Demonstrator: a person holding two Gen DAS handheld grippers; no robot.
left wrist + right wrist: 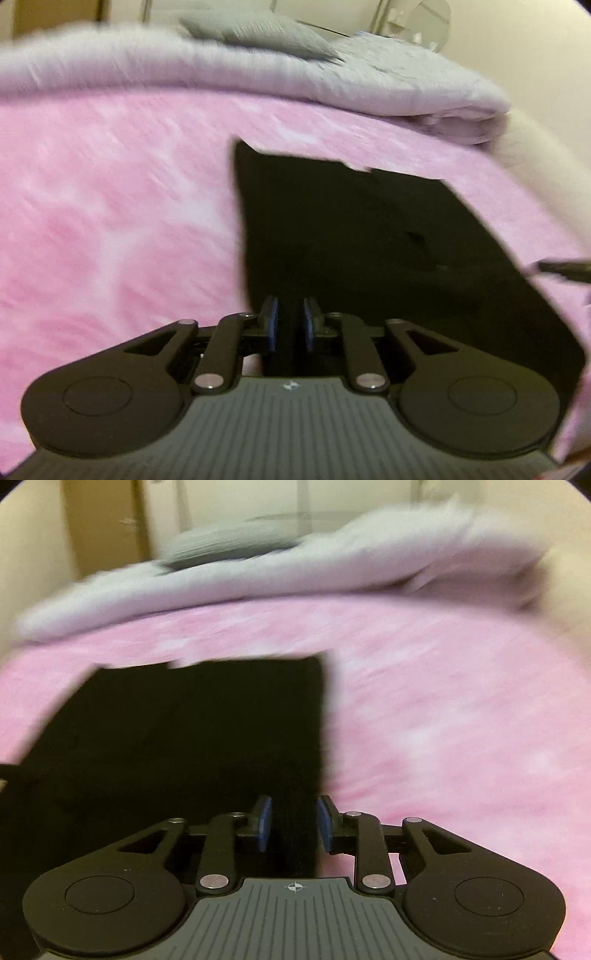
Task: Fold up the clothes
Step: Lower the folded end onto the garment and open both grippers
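Black garment (351, 236) between both tongs (290, 321) (294, 821) (pink bedspread (110, 221) beneath)

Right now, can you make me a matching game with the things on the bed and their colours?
Things:
1. garment between the grippers' pads
2. bed cover
3. folded blanket at the far end
4. pillow on top of the blanket

Colours:
A. pink
B. dark grey
C. black
D. pale lilac-grey

Pairs: 1-C, 2-A, 3-D, 4-B
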